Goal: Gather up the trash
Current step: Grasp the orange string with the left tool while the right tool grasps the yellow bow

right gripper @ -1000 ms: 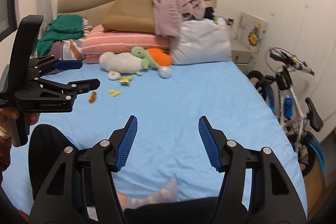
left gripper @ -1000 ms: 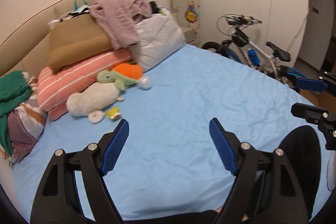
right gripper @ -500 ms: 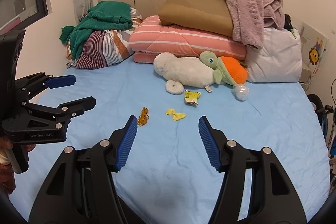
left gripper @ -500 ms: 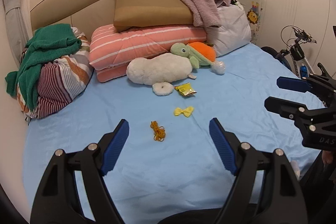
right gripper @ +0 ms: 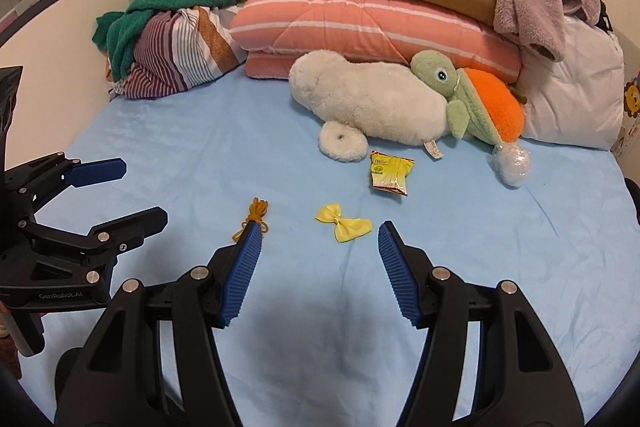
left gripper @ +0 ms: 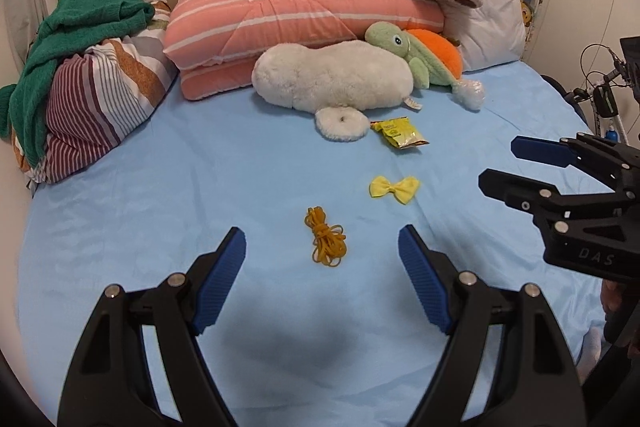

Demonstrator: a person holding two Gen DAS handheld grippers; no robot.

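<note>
On the blue bed sheet [left gripper: 160, 211] lie a yellow snack wrapper [left gripper: 398, 133], a yellow bow [left gripper: 394, 189] and a bundle of orange rubber bands [left gripper: 326, 243]. A clear crumpled plastic ball [left gripper: 471, 94] lies by the turtle toy. My left gripper [left gripper: 321, 247] is open and empty, just short of the rubber bands. My right gripper [right gripper: 318, 241] is open and empty, just short of the bow [right gripper: 343, 223]. The wrapper [right gripper: 389, 173], the rubber bands [right gripper: 256, 213] and the plastic ball [right gripper: 512, 163] also show in the right wrist view.
A white plush toy [left gripper: 334, 79] and a green-orange turtle plush [left gripper: 420, 53] lie against a pink striped quilt [left gripper: 288, 15]. A striped bundle with green cloth [left gripper: 80, 67] sits far left. A white pillow [right gripper: 572, 99] and a bicycle [left gripper: 604, 103] are at right.
Both grippers have swung left from the bicycle side and moved forward toward the small items on the sheet. Both stay open.
</note>
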